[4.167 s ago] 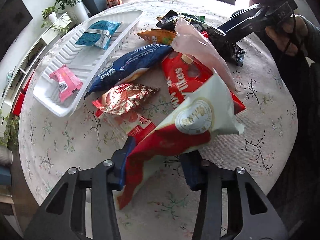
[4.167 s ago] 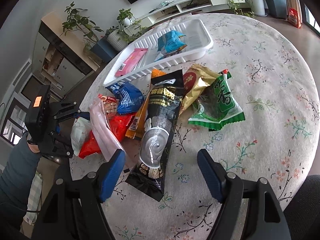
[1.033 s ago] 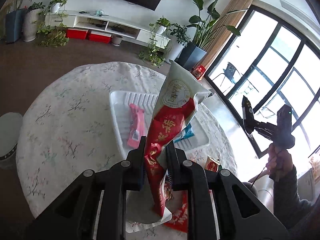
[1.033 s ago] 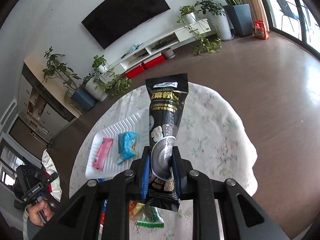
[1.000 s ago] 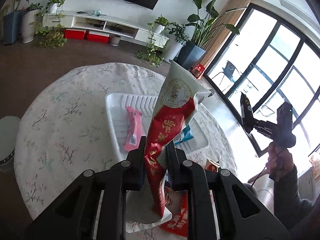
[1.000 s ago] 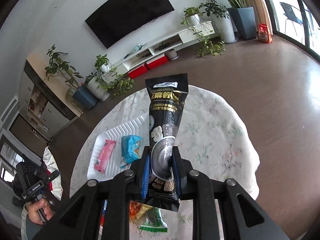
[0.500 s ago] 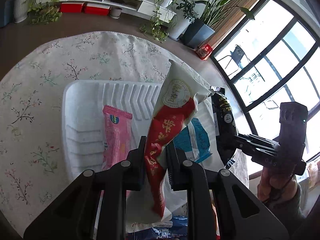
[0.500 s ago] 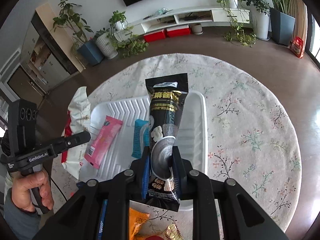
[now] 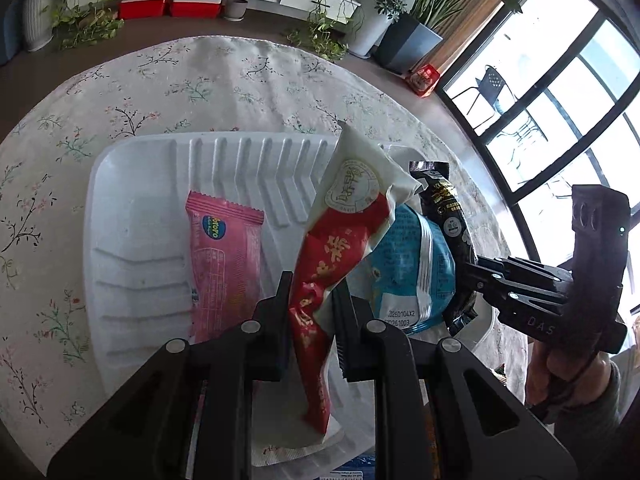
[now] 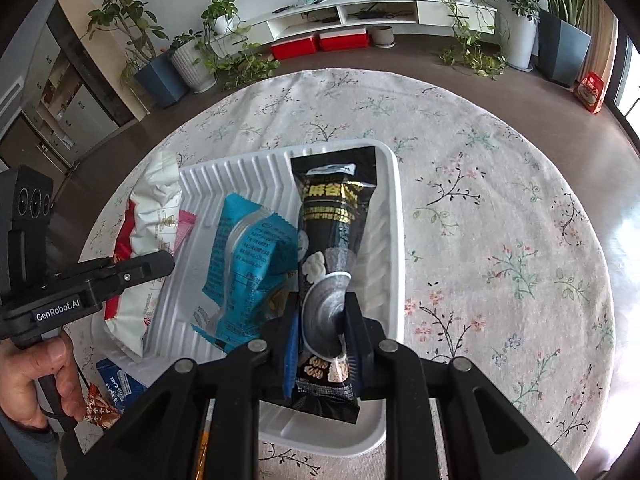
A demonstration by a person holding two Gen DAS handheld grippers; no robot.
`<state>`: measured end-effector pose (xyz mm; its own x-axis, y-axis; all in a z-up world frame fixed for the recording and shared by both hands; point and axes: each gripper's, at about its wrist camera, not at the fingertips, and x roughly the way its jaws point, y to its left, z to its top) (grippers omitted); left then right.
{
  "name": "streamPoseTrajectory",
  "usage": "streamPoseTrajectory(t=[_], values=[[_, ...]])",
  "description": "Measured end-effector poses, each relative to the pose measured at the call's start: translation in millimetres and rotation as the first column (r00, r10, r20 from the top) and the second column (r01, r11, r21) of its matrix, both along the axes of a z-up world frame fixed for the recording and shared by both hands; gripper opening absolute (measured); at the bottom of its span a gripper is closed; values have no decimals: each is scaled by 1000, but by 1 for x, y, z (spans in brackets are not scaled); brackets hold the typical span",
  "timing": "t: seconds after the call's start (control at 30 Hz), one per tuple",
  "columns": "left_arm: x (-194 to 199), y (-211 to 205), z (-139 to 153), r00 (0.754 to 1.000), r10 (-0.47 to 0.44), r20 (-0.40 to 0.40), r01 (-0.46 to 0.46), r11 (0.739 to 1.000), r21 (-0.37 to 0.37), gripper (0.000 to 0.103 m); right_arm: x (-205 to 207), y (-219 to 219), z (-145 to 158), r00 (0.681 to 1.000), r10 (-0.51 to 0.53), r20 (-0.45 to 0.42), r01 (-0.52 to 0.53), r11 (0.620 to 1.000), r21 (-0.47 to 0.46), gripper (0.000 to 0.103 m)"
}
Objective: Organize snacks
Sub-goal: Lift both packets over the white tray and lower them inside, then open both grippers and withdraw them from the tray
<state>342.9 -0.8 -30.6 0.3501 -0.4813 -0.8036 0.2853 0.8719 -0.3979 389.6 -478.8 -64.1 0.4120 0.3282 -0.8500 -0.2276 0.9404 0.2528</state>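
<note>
While both hover over the white tray (image 9: 120, 208), left gripper (image 9: 311, 300) clamps red-white bag (image 9: 344, 216), right gripper (image 10: 322, 320) clamps black packet (image 10: 332, 216).

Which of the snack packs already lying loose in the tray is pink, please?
The pink pack, lying flat at the tray's left; the other loose one is blue.

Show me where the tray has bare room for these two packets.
White tray: bare ribbed floor left of the pink packet; in the right wrist view, a strip between the black packet and right rim. Crowded around the blue packet.
</note>
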Motion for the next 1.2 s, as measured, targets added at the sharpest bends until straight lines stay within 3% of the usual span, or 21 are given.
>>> streamPoseTrajectory(t=[0.53, 0.57, 0.67, 0.7, 0.77, 1.0, 1.1, 1.2], values=[[1, -5, -1, 1000, 19, -7, -19, 999, 48, 23, 4, 3, -6, 1000, 15, 0, -15, 1000, 0, 25], [1, -5, 2, 1000, 24, 1, -24, 998, 53, 30, 4, 4, -6, 1000, 17, 0, -17, 1000, -2, 26], [-6, 4, 14, 999, 32, 33, -34, 998, 56, 64, 1, 5, -3, 1000, 25, 4, -25, 1000, 1, 37], [-9, 7, 20, 998, 36, 46, -39, 998, 56, 69, -2, 6, -1, 1000, 28, 11, -28, 1000, -2, 39], [-17, 13, 34, 996, 49, 74, -53, 998, 46, 72, -6, 6, 6, 999, 21, 35, -20, 1000, -24, 57], [-64, 46, 82, 977, 103, 187, -99, 995, -32, 96, -24, -17, 42, 995, -34, 92, 28, 998, 58, 70], [-98, 62, 98, 962, 136, 238, -117, 989, -93, 103, -46, -31, 60, 987, -66, 144, 50, 993, 112, 77], [-137, 71, 102, 945, 146, 293, -116, 986, -118, 103, -80, -43, 71, 978, -80, 194, 49, 987, 156, 84]])
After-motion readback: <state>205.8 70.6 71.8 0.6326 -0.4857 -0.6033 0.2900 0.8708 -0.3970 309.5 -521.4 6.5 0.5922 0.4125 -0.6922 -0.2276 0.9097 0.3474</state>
